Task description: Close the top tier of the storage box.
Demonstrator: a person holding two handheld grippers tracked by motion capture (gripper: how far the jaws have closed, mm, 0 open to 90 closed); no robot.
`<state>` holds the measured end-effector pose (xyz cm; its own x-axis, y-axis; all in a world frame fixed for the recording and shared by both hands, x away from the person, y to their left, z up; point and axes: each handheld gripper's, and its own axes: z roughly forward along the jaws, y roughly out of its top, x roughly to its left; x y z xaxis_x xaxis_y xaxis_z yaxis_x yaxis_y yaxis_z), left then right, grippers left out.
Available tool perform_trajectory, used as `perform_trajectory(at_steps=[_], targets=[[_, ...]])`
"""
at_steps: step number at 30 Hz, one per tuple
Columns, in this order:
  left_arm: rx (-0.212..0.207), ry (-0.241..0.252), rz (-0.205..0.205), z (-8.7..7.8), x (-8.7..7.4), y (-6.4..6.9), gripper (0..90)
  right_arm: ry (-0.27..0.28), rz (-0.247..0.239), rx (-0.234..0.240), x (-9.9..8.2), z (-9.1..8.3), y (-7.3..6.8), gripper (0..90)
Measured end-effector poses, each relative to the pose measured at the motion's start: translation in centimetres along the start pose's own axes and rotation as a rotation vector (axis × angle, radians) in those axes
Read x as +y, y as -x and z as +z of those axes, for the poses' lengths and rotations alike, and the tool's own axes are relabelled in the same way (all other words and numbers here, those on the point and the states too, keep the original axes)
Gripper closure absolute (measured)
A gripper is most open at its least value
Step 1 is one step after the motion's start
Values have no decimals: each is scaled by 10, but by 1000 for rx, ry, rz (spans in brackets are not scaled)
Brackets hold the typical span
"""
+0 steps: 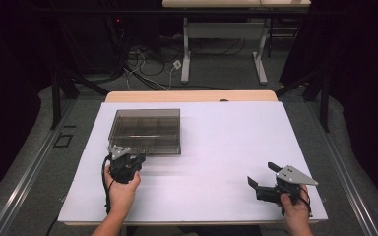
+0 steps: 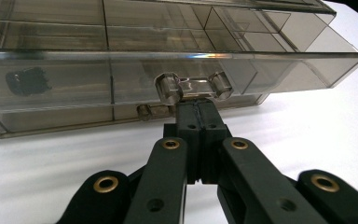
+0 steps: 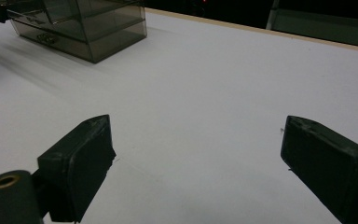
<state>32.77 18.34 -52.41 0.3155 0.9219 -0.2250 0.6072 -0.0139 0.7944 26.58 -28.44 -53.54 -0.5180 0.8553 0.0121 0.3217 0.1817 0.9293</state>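
Note:
A smoky clear plastic drawer box (image 1: 145, 130) stands on the white table top (image 1: 216, 142), left of the middle. In the left gripper view its upper drawer (image 2: 279, 70) juts out a little past the lower one. My left gripper (image 2: 196, 109) has its jaws pressed together at the clear bar handle (image 2: 193, 86) of that drawer, tips touching the handle's underside. In the high view the left gripper (image 1: 132, 158) sits right at the box's near edge. My right gripper (image 1: 261, 173) rests low near the front right of the table. Its jaws (image 3: 196, 158) stand wide apart with only bare table between them.
A second, smaller handle (image 2: 144, 111) shows on the lower drawer. A dark smudge (image 2: 25, 81) lies inside the upper drawer at the left. The box (image 3: 84, 28) stands far off in the right gripper view. Beyond the table are a desk frame (image 1: 224, 44) and floor cables (image 1: 142, 69).

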Motion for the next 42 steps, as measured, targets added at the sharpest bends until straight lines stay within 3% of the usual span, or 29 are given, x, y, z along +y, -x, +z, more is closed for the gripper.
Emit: perform_trajectory(at_steps=[42], targets=[[20,16,-25,21,15,-5,900,-7,-1,0,0,0,1,89]])
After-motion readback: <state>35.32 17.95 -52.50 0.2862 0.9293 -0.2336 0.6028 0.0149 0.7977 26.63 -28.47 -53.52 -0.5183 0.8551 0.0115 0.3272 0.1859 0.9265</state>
